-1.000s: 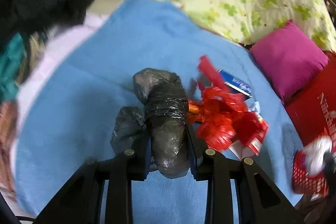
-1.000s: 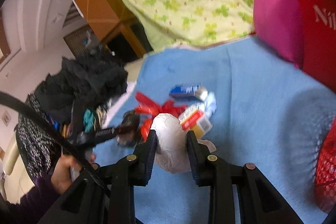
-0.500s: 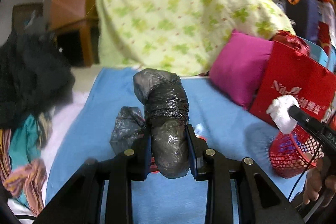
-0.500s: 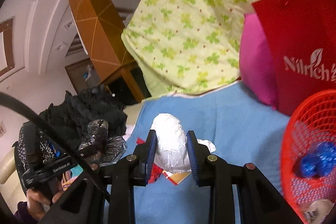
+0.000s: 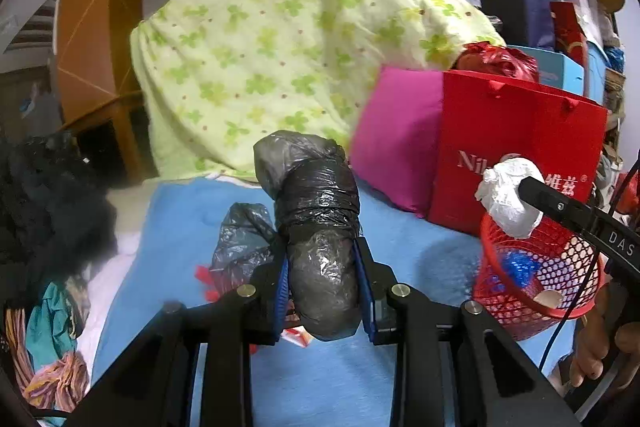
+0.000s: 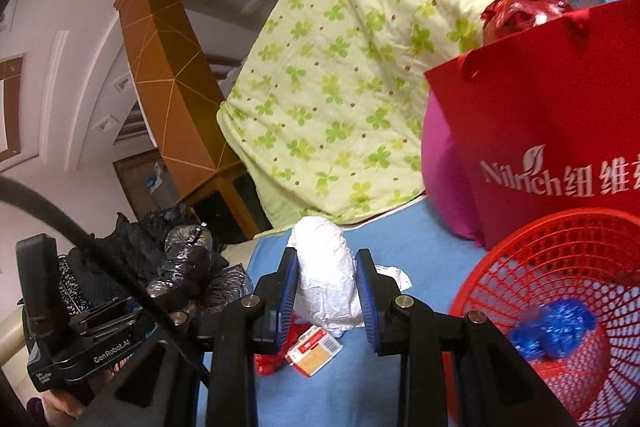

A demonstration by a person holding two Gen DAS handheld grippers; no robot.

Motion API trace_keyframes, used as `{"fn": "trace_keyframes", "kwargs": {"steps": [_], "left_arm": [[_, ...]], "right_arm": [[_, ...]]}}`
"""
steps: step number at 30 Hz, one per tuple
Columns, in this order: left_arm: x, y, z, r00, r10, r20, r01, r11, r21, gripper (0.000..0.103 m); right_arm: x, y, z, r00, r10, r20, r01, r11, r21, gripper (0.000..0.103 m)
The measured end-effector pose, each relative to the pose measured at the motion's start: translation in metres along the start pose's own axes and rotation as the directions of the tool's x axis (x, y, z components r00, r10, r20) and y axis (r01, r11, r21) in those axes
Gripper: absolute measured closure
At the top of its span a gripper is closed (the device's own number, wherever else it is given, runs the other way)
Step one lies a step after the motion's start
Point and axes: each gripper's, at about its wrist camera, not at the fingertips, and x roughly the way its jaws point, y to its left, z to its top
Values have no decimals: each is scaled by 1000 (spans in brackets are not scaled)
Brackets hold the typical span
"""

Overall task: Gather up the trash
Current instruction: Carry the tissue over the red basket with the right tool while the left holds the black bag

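My left gripper (image 5: 322, 291) is shut on a rolled black plastic bag (image 5: 316, 227) and holds it up above the blue bed sheet (image 5: 200, 211). My right gripper (image 6: 326, 299) is shut on a crumpled white bag (image 6: 326, 279); in the left wrist view that white bag (image 5: 508, 199) hangs just above the rim of the red mesh basket (image 5: 536, 275). The basket (image 6: 560, 291) holds a blue wrapper (image 6: 556, 327). A small red-and-white carton (image 6: 314, 347) and red wrapper scraps (image 6: 272, 363) lie on the sheet below the right gripper.
A red paper gift bag (image 5: 512, 155) and a pink cushion (image 5: 396, 139) stand behind the basket. A green clover quilt (image 5: 288, 39) is piled at the back. Dark clothes (image 5: 48, 195) lie at the left edge of the bed.
Both grippers have lifted off the sheet with their bags and swung right toward the red basket. The white bag now sits over the basket's rim.
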Motion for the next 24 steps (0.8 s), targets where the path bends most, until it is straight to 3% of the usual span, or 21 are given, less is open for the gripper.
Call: {"fn": "trace_keyframes", "kwargs": {"steps": [24], "left_arm": [[9, -89, 6, 996, -93, -9, 93, 988, 125, 72]], "right_arm": [[-54, -63, 14, 992, -105, 71, 99, 992, 84, 72]]}}
